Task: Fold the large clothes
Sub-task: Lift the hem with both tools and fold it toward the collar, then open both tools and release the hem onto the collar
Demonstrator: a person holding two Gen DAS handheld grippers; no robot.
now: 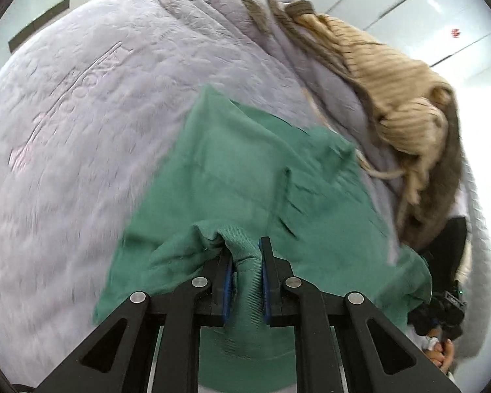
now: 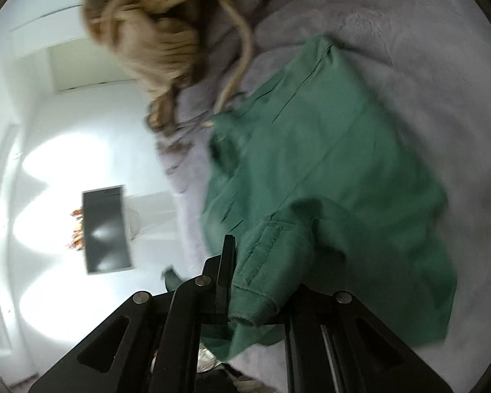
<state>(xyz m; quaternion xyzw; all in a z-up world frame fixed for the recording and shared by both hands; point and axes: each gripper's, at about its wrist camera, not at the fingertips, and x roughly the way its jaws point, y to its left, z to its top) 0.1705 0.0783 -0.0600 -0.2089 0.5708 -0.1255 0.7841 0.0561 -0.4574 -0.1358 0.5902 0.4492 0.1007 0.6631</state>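
Both ends are pinched: the left hand-held gripper (image 1: 245, 263) clamps a bunched edge of the green garment (image 1: 245, 180), and the right hand-held gripper (image 2: 245, 278) appears closed on its ribbed cuff (image 2: 262, 262), one finger hidden by cloth. The garment lies half-spread on the lilac blanket (image 1: 81, 114) of the bed, near a tan knit (image 1: 392, 75), so this looks like mid-fold; next, carry both held edges across together and lay them flat.

Green garment (image 1: 245, 177), rumpled, partly spread flat w/ creases

My left tongs (image 1: 245, 271) and right tongs (image 2: 255, 281) each pinch an edge of the garment (image 1: 245, 170), which lies spread on the blanket (image 1: 81, 114) before me. Behind it, near the blanket's far edge, lies a bunched sweater (image 1: 402, 98).
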